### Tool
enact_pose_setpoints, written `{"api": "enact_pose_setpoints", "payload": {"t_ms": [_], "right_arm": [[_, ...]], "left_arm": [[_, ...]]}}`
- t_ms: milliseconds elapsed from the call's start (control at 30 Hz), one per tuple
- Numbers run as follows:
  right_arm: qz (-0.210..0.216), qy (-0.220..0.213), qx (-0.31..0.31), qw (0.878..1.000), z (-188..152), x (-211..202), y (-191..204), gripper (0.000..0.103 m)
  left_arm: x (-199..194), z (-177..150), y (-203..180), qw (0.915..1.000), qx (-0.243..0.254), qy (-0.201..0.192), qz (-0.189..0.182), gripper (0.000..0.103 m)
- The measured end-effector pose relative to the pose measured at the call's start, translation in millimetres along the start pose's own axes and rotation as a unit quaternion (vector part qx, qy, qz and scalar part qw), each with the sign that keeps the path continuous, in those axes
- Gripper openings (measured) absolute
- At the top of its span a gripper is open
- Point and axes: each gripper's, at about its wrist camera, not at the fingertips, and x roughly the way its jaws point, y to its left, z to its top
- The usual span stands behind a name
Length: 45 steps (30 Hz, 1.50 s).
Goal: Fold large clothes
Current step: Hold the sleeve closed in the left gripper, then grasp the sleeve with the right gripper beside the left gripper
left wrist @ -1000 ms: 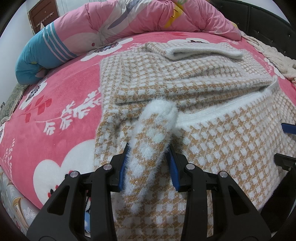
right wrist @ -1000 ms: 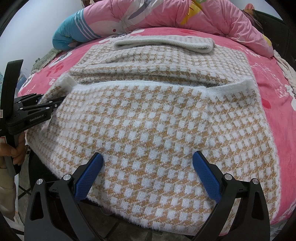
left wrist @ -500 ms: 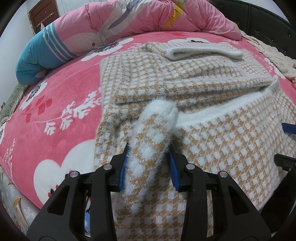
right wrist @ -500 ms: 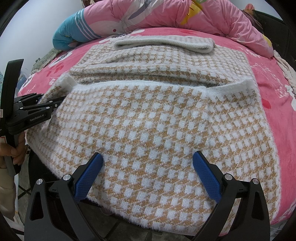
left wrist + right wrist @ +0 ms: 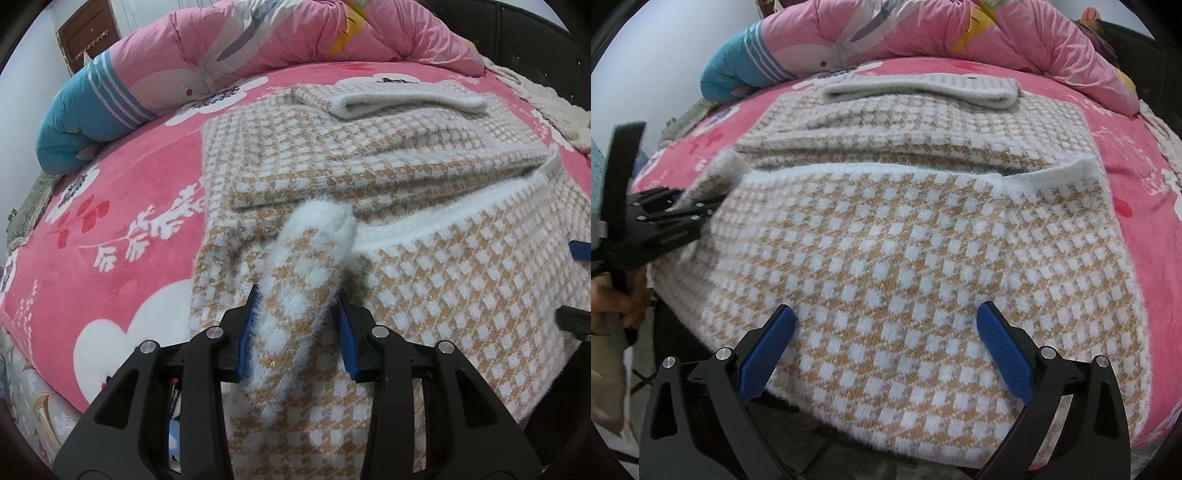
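A bedroom in a home. The working surface was a bed covered by a pink plush blanket (image 5: 122,206) printed with white blossoms and hearts; a rolled pink quilt (image 5: 295,40) with a blue striped end lay along its far side, before a dark padded headboard (image 5: 535,40). A brown wooden cabinet (image 5: 88,37) stood against the pale wall, and a checked knit garment (image 5: 905,258) lay spread on the bed.

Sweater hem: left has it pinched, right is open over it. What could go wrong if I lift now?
The left gripper pinches only a narrow bunch of the sweater, so the fuzzy knit may slip out. The right gripper is open and holds nothing, so a lift would probably skew. The hem hangs over the bed edge and might drag.
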Motion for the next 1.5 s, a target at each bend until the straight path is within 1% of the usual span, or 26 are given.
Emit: {"api": "enact_pose_setpoints", "payload": {"t_ms": [67,167,233,300,367,400,500,567,667,800,900,933,1033,1067,1100,1167,1200,1267,1300,1367,1433,1500], "right_arm": [[0.011,-0.013,0.001,1.0,0.1,-13.1,-7.6,0.096],[0.003,-0.052,-0.006,0.999,5.3,-40.7,-27.9,0.096],[-0.005,-0.069,-0.001,0.998,15.0,-56.0,-49.9,0.096],[-0.014,-0.076,0.014,0.997,27.7,-62.9,-75.5,0.096],[-0.014,-0.08,0.026,0.996,39.5,-64.2,-95.6,0.089],[-0.01,-0.079,0.035,0.996,48.7,-60.6,-109.8,0.087],[-0.006,-0.069,0.047,0.997,62.9,-46.2,-129.5,0.078],[0.002,-0.054,0.06,0.997,72.1,-28.2,-142.4,0.067],[0.02,-0.037,0.077,0.996,70.0,-12.8,-147.9,0.059],[0.023,-0.02,0.07,0.997,61.5,-5.8,-143.4,0.059],[0.021,0.001,0.065,0.998,46.6,-7.2,-138.3,0.058],[0.022,0.005,0.063,0.998,42.5,-9.8,-138.5,0.056],[0.024,0.02,0.06,0.998,35.3,-15.0,-138.7,0.046],[0.027,0.024,0.06,0.998,34.3,-16.0,-138.3,0.043],[0.026,0.028,0.06,0.997,34.7,-15.3,-138.0,0.042],[0.015,0.033,0.058,0.998,39.1,-10.3,-136.9,0.041],[0.014,0.032,0.06,0.998,40.7,-7.7,-137.5,0.041],[0.012,0.029,0.068,0.997,42.4,-4.6,-138.3,0.041],[0.014,0.028,0.076,0.997,44.7,-1.2,-140.7,0.041],[0.018,0.028,0.087,0.996,45.7,2.3,-143.8,0.041],[0.013,0.03,0.084,0.996,44.6,0.2,-141.0,0.039],[0.001,0.037,0.072,0.997,42.6,-3.3,-134.0,0.036]], "left_arm": [[-0.3,0.2,1.4,1.0,0.001,0.001,0.006,0.037],[-0.6,0.3,3.1,1.0,0.001,0.001,0.008,0.037],[-1.3,0.6,2.2,1.0,0.0,0.001,0.007,0.037],[-1.5,0.6,3.8,1.0,-0.004,0.001,0.006,0.037],[-1.2,1.4,6.3,1.0,-0.005,0.002,0.006,0.037],[-1.2,1.4,6.7,1.0,-0.004,0.002,0.007,0.037],[0.1,3.1,13.0,0.9999,-0.004,0.003,0.01,0.037],[1.2,2.7,11.3,0.9999,-0.006,0.003,0.01,0.037],[1.0,2.2,17.2,0.9999,-0.011,0.004,0.009,0.037],[2.1,2.8,24.6,0.9999,-0.013,0.004,0.01,0.037],[0.9,2.7,14.2,0.9999,-0.012,0.004,0.011,0.037],[0.9,2.4,18.0,0.9999,-0.011,0.003,0.01,0.037],[1.0,2.5,24.4,0.9999,-0.013,0.003,0.01,0.037],[0.1,2.4,14.2,0.9999,-0.012,0.003,0.011,0.037],[0.7,2.4,19.9,0.9999,-0.012,0.003,0.011,0.037],[-0.3,2.4,9.1,0.9999,-0.012,0.003,0.012,0.037],[0.3,2.7,14.9,0.9998,-0.012,0.003,0.013,0.037],[-2.4,1.9,5.5,0.9998,-0.013,0.003,0.013,0.037],[-1.6,2.3,11.4,0.9998,-0.014,0.003,0.013,0.037],[-2.2,2.2,6.0,0.9998,-0.013,0.003,0.012,0.037],[-0.9,2.9,14.4,0.9998,-0.015,0.002,0.011,0.037],[-1.1,2.9,12.1,0.9998,-0.015,0.001,0.01,0.037]]}}
